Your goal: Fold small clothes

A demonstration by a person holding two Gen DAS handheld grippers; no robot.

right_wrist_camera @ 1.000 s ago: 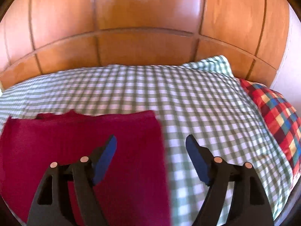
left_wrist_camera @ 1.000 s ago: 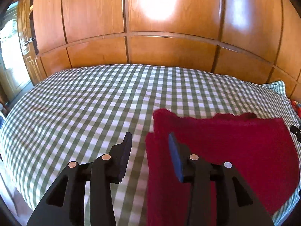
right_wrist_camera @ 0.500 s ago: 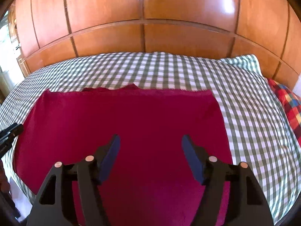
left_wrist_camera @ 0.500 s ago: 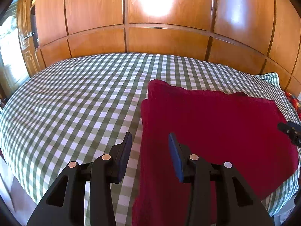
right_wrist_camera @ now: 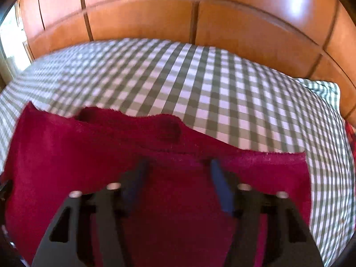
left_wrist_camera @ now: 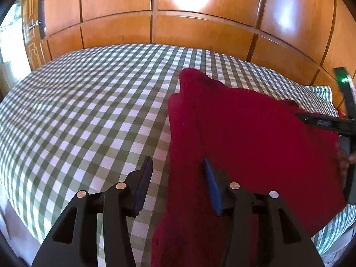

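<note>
While the left gripper (left_wrist_camera: 178,175) straddles the red cloth's (left_wrist_camera: 244,133) edge unclamped, the right gripper's (right_wrist_camera: 178,175) jaws, just narrowing, stand apart above it on the checked bedsheet (left_wrist_camera: 89,111).

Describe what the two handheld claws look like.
Both match: the left claw and right claw have black plastic frames with triangular cut-outs, round silver rivets, and blue pads on the inner finger faces. From the left wrist view, a green light glows on the right unit.

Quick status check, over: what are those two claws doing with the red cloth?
Left claw open, straddling red cloth's left edge. Right claw closing over its middle, nothing pinched. Cloth flat on checked bed. Nothing in the way.
</note>
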